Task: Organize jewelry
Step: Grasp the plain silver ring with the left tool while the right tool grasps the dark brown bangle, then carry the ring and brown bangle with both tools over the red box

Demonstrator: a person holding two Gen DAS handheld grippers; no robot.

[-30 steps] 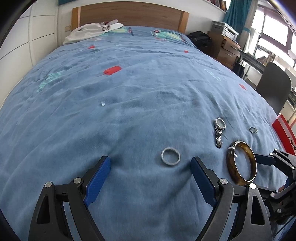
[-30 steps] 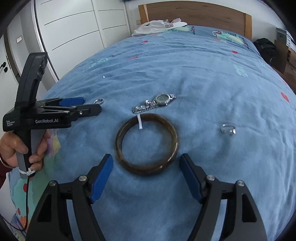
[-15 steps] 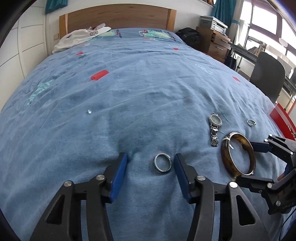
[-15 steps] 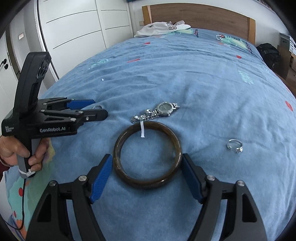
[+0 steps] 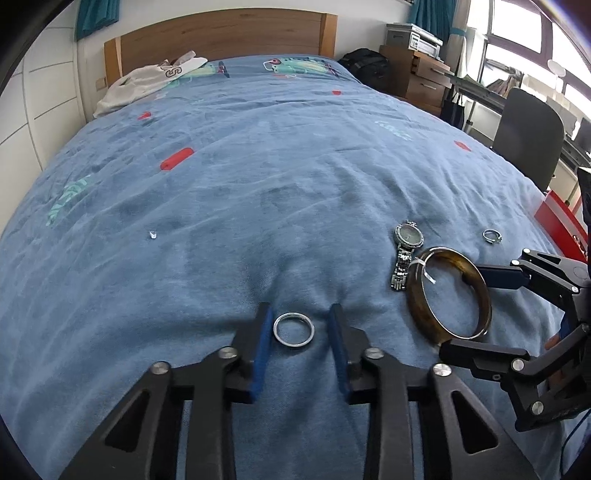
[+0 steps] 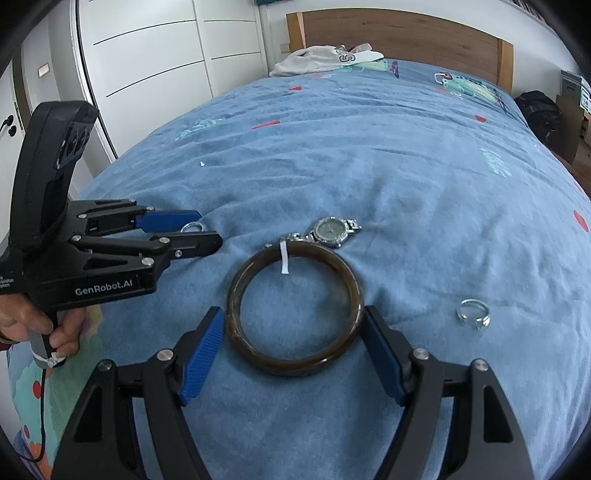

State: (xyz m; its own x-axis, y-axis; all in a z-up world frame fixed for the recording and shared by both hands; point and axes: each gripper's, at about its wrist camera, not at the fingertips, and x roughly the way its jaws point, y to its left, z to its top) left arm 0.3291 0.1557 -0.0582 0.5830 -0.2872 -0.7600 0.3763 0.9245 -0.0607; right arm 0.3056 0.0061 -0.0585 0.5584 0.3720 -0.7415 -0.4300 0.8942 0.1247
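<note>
A plain silver ring [image 5: 294, 329] lies flat on the blue bedspread [image 5: 258, 184] between the blue pads of my left gripper [image 5: 300, 314]. Its jaws are closing and a thin gap still shows on each side of the ring. In the right wrist view the left gripper [image 6: 208, 229] half hides that ring [image 6: 192, 226]. My right gripper [image 6: 294, 314] is open, its pads close beside a brown bangle [image 6: 295, 363] with a white tag. The bangle [image 5: 413, 295] lies flat. A silver watch [image 6: 332, 232] rests just beyond it, and a small stone ring [image 6: 473, 314] lies to its right.
A white garment [image 5: 147, 79] lies by the wooden headboard [image 5: 221, 33]. A red box [image 5: 565, 218] and a dark chair [image 5: 528, 136] stand off the bed's right edge. White wardrobes [image 6: 147, 74] stand on the left. A person's hand [image 6: 40, 325] grips the left handle.
The left gripper's jaws have drawn in from wide apart to just outside the silver ring. The right gripper has slid forward, so the bangle now sits between its pads.
</note>
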